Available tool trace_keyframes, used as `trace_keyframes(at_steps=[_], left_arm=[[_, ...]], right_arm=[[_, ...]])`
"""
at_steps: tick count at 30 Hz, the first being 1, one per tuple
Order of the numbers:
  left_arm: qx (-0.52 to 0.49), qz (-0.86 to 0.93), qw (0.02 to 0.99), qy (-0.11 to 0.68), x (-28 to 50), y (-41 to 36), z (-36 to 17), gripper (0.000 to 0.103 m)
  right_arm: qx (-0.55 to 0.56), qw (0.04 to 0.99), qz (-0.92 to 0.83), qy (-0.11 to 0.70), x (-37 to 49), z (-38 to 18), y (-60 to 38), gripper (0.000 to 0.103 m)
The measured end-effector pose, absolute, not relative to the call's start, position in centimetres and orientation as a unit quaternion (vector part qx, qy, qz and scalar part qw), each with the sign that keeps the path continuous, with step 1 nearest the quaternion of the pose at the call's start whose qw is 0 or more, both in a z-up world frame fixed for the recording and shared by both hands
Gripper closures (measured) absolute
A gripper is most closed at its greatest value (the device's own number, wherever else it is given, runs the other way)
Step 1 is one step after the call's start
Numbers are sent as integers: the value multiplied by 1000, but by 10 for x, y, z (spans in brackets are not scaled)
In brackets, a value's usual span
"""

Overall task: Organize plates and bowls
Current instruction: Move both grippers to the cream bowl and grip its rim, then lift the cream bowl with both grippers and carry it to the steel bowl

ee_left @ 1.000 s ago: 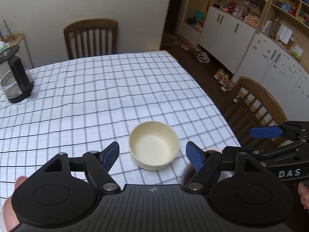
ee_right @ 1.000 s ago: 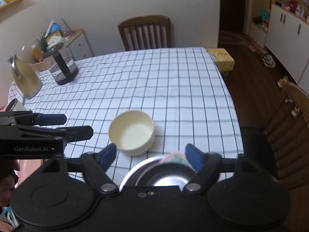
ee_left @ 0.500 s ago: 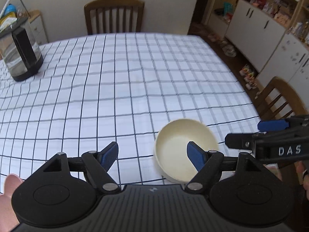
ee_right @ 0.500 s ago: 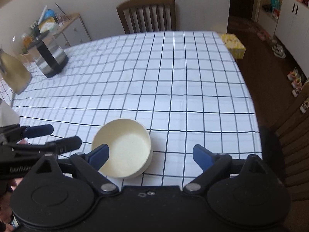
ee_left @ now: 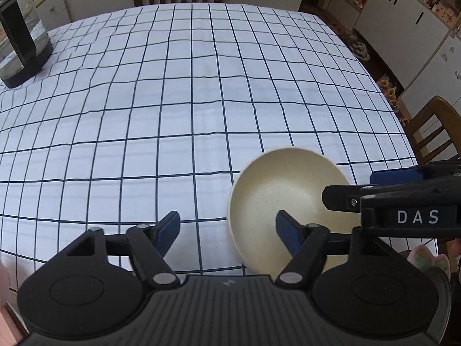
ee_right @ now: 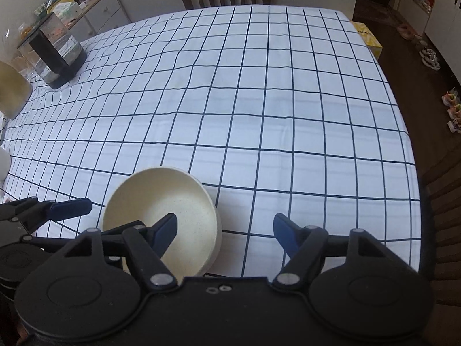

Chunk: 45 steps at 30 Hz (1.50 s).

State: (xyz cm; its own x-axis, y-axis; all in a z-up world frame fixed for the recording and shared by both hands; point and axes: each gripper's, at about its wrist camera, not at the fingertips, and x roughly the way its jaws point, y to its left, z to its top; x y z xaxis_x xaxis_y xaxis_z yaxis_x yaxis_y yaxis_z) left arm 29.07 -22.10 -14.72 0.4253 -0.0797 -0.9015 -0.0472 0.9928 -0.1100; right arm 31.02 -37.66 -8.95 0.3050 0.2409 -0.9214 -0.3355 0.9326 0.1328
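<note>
While both hand-held grippers (ee_left: 227, 227) (ee_right: 224, 230) gape, a bowl (ee_left: 285, 201) sits between; kettle (ee_left: 20, 46) far off.

Cream bowl (ee_right: 161, 213) on checked tablecloth (ee_right: 245, 109) — under left fingertip of wide-spread right gripper (ee_right: 224, 229); glass kettle (ee_right: 54, 52) far left.

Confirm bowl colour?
Cream, faintly speckled bowl; clearest in the right wrist view.

Matt, faintly speckled cream bowl (ee_left: 288, 199), ceramic-looking. Soft white cloth (ee_left: 201, 86) with a dark grid, slightly wrinkled. Matt black plastic on both grippers, blue pads (ee_right: 165, 232) rubbery. Glossy glass kettle (ee_right: 53, 50). Varnished wooden chair (ee_left: 432, 127).
</note>
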Motion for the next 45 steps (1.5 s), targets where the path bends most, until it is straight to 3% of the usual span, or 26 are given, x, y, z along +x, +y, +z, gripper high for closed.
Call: trace_keyframes(at_steps=[3,6,8,10,15,23,45], left_arm=[[-60,-11,839,541,294,-224,-151,48],[-63,-14,835,546,297,-227,-154,69],[-61,-14,835,546,299,-231,-155,75],[-57,-14,835,547,301,-235,-157,87],[-51,-13,832,552,307,-241,-162,94],[-44,-14,833,551,292,-233,-153,97],[11,-70,857,510,228,-249,-52,97]], right_arm=[[-43,802,183,567,312,-93,-375,45],[-44,801,184,568,313,-94,-374,55],[-45,801,186,567,313,-94,-373,63],[-45,801,187,567,313,-94,-373,78],[-47,803,188,564,310,-93,-371,97],[-55,812,185,551,298,-85,-369,99],[-19,840,167,516,236,-4,-395,99]])
